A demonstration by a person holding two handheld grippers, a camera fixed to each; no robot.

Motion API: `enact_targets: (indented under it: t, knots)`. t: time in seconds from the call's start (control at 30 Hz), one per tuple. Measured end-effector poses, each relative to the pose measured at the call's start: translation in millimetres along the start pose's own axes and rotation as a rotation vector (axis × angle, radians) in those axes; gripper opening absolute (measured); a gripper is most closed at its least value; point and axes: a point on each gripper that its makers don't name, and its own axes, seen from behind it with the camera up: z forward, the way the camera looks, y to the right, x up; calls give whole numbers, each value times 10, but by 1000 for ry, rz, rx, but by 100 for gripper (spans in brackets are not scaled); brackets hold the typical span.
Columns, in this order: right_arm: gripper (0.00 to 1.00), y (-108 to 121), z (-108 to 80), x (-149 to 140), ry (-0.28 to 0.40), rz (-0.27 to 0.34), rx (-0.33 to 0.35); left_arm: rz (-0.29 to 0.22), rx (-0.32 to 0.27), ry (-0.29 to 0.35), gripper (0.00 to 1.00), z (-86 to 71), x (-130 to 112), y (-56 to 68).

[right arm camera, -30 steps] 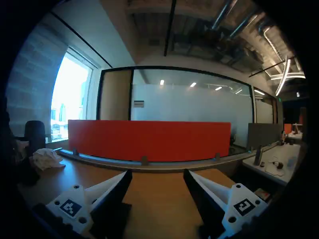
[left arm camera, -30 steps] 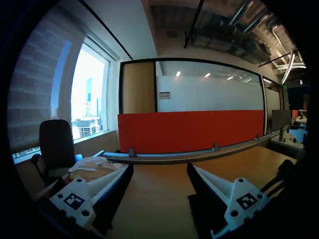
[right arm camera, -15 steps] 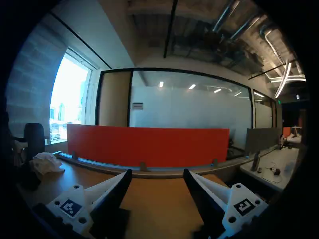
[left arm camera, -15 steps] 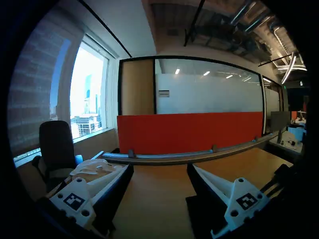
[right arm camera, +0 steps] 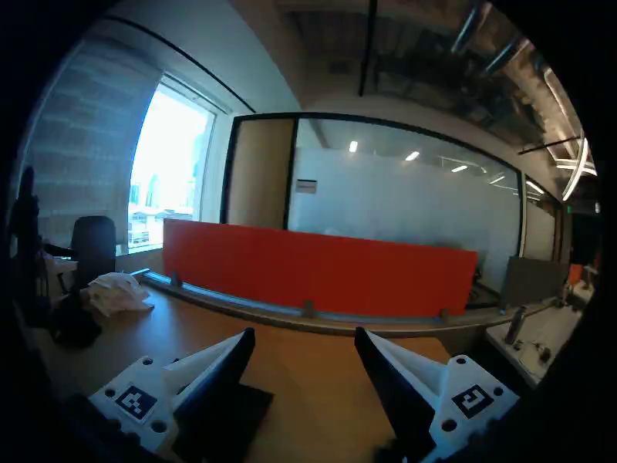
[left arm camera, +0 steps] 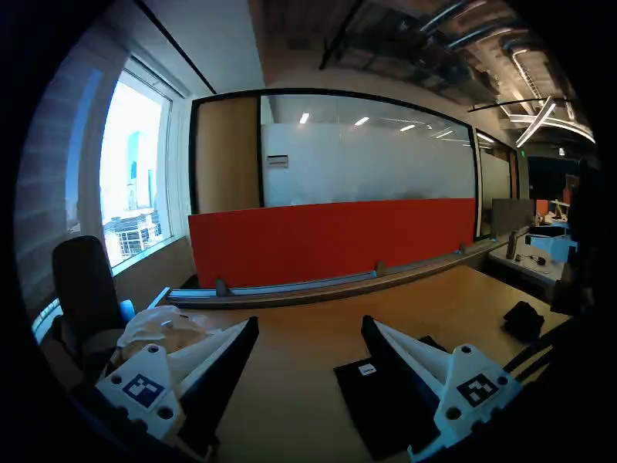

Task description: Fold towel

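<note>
While the left gripper (left arm camera: 308, 324) and right gripper (right arm camera: 303, 336) hang open over the wooden desk (left arm camera: 301, 386), the towel (left arm camera: 158, 328) lies in a heap, held by neither.

Both pairs of fingers are spread wide w/ nothing btwn them. The towel is pale & crumpled, at the desk's window (left arm camera: 127, 193) end, just beside the black office chair (left arm camera: 81, 285). In the left gripper view it sits partly behind the finger on the picture's left. In the right gripper view it's well apart from the fingers, w/ a dark object (right arm camera: 73, 328) just beside it. A black flat sheet (left arm camera: 378, 390) w/ a small white tag lies on the desk by the left gripper's other finger; can't tell if mat or cloth. A red divider (left arm camera: 332, 239) runs along the desk's far edge.
</note>
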Motion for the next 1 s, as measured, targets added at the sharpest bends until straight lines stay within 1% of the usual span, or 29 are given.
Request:
enact_targets:
  t: [0.23, 0.3, 0.4, 0.6, 0.8, 1.0]
  knots:
    - [100, -85, 10, 3, -31, -30, 53, 33, -54, -29, 100, 26, -6, 100]
    - [100, -130, 8, -33, -49, -39, 76, 38, -78, -42, 99, 30, -33, 156]
    - [100, -232, -15, -108, -87, -50, 129, 53, -130, -73, 100, 28, -101, 270]
    - [100, -362, -59, -240, -166, -77, 223, 93, -221, -134, 99, 25, -230, 429]
    - [100, -442, -93, -355, -224, -109, 286, 110, -311, -175, 100, 15, -343, 626]
    - [100, -562, -152, -514, -278, -134, 353, 142, -375, -210, 99, -3, -456, 784]
